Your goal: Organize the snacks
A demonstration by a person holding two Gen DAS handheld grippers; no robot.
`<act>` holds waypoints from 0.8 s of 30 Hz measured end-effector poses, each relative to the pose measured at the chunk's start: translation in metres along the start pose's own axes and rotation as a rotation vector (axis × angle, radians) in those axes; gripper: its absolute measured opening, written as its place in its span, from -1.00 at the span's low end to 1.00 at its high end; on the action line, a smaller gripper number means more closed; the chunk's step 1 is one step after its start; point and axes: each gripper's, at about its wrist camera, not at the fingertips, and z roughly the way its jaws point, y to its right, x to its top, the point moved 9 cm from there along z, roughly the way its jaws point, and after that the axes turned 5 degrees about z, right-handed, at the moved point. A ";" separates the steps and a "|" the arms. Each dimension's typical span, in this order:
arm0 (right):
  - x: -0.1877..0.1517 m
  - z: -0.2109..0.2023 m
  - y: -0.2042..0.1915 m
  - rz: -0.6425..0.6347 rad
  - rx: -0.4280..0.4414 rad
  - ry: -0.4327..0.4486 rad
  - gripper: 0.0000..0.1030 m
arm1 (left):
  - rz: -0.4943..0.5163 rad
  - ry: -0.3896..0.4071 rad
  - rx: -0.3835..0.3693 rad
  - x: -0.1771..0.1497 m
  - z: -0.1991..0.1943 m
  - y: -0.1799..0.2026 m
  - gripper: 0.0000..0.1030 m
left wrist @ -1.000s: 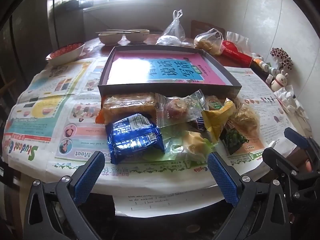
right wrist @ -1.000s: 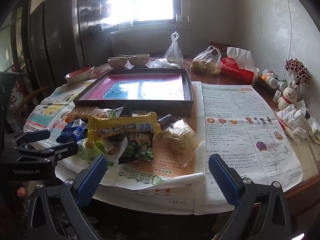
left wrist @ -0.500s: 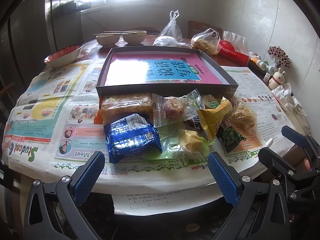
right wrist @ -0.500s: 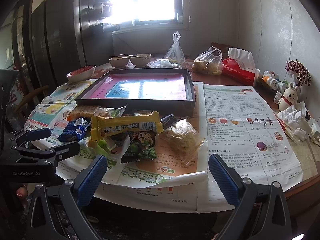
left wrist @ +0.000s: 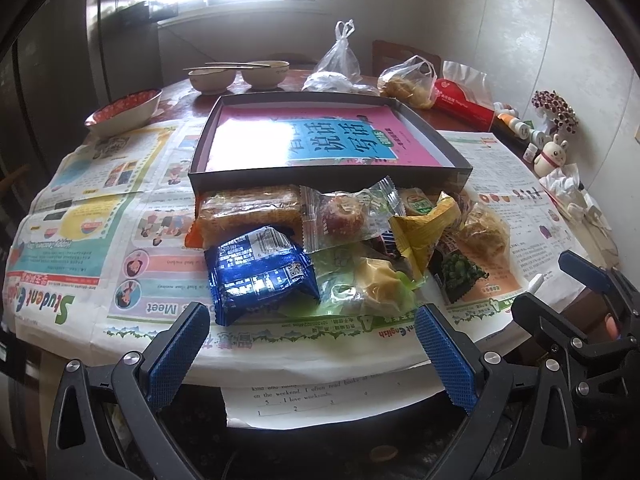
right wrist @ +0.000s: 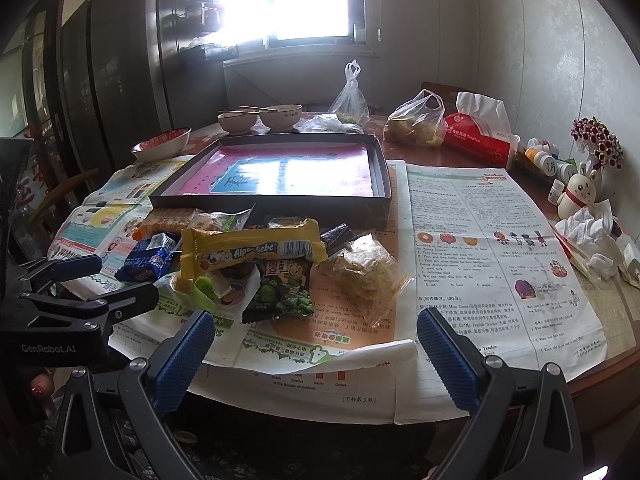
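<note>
Snack heap (left wrist: 340, 248) against shallow box (left wrist: 328, 168), bowls (left wrist: 240, 74) behind; both tongs (left wrist: 312, 340) (right wrist: 312, 338) wide, empty.

Dark packet (right wrist: 335, 237) mostly hidden under yellow bar (right wrist: 252, 251); label unreadable.

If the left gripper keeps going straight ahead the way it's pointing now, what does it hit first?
Most likely the blue snack packet, which lies nearest the table edge, just ahead of the open left gripper and between its fingers. The pale packet in green wrapping sits beside it. Depth is hard to judge, so height could change this.
</note>
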 end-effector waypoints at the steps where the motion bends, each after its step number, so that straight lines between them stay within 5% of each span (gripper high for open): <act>1: 0.000 0.000 0.000 -0.001 0.001 0.000 0.98 | 0.000 -0.001 -0.001 0.000 0.000 0.000 0.98; 24: -0.003 0.003 0.003 0.014 0.006 -0.019 0.98 | 0.005 -0.008 0.000 -0.002 0.003 -0.001 0.98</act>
